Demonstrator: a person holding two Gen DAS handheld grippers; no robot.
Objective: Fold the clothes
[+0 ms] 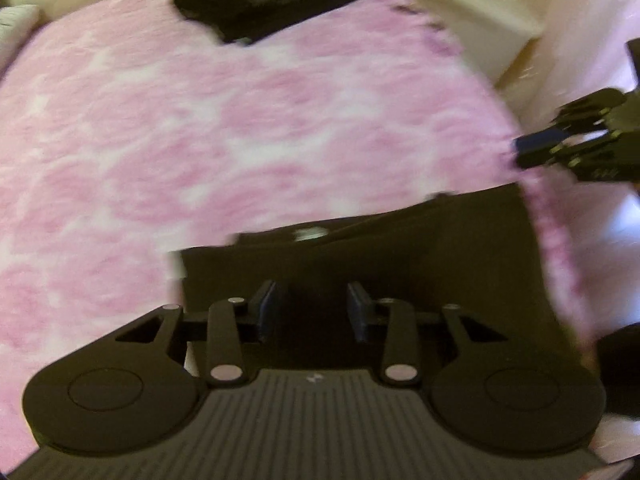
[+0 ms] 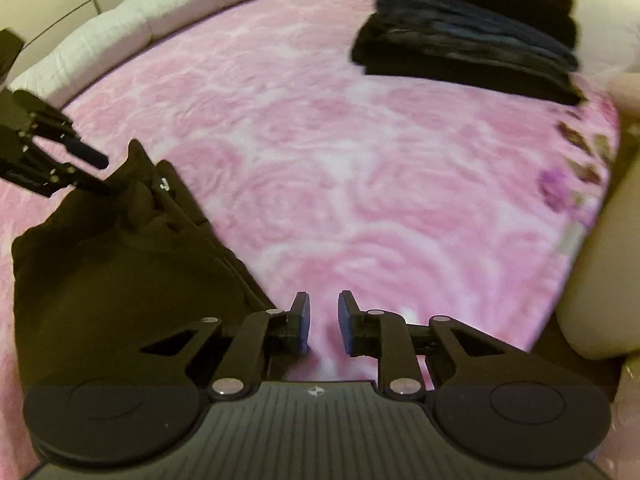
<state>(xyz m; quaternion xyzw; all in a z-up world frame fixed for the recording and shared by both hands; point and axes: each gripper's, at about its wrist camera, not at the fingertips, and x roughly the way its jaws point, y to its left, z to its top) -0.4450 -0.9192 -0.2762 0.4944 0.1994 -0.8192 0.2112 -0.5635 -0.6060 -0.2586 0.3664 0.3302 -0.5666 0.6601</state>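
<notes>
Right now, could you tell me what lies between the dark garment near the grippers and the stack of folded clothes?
Only bare pink blanket lies between the dark garment and the folded stack, clearest in the right wrist view.

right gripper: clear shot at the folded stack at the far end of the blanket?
Probably yes. The right gripper is open and empty, and only bare pink blanket lies between it and the folded stack. The dark garment sits off to its left.

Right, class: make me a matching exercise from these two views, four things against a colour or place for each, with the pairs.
Things:
1. blanket
2. dark garment
3. folded stack
4. pillow

Descriptions:
A. white, along the bed's far edge
B. pink and white, covers the bed
C. piled at the far side of the blanket
D. lies loose beside the left gripper

Pairs: 1-B, 2-D, 3-C, 4-A
</notes>
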